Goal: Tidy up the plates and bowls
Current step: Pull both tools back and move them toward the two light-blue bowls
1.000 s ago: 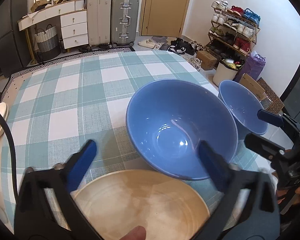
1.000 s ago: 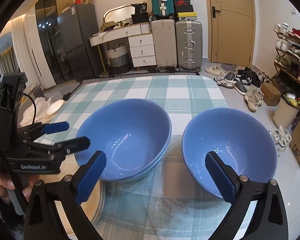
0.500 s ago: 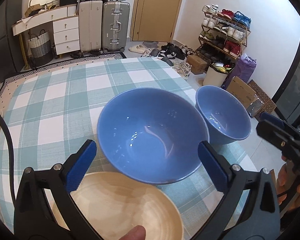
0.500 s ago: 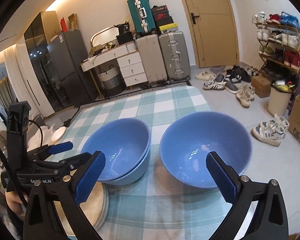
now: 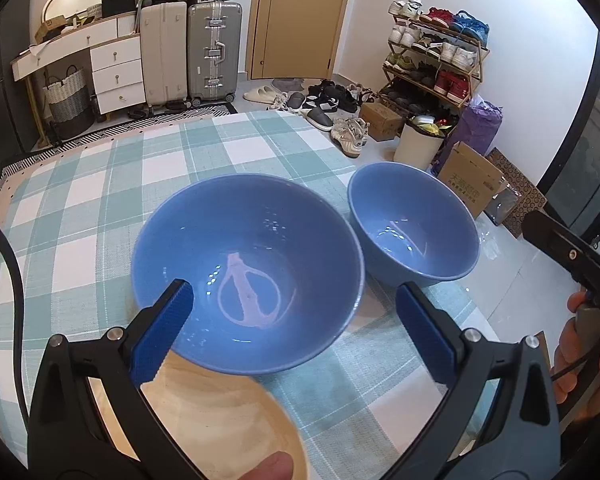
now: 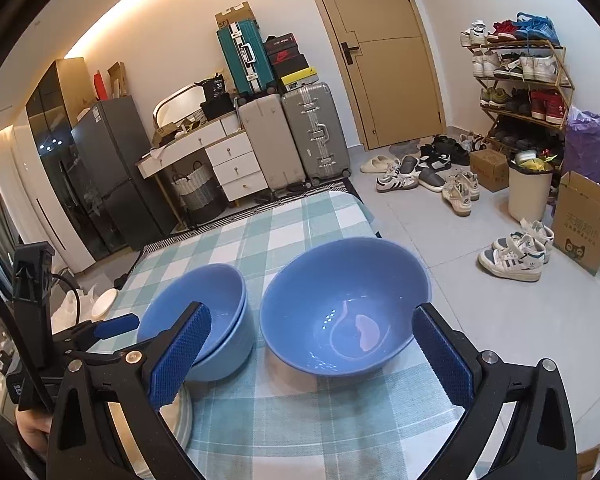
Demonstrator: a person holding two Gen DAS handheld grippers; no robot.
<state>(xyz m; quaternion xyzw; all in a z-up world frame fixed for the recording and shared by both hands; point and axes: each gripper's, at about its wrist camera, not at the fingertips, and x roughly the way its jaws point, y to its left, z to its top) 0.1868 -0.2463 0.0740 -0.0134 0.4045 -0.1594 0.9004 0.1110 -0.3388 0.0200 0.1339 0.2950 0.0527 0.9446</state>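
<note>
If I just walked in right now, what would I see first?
Big shiny blue bowls on the green-and-white checked tablecloth: a nested stack of two blue bowls on the left and a single blue bowl beside it near the table's right edge. Next, the open left gripper and right gripper with blue pads, hovering in front of them. A pale wooden plate sits just below the stack.
</note>
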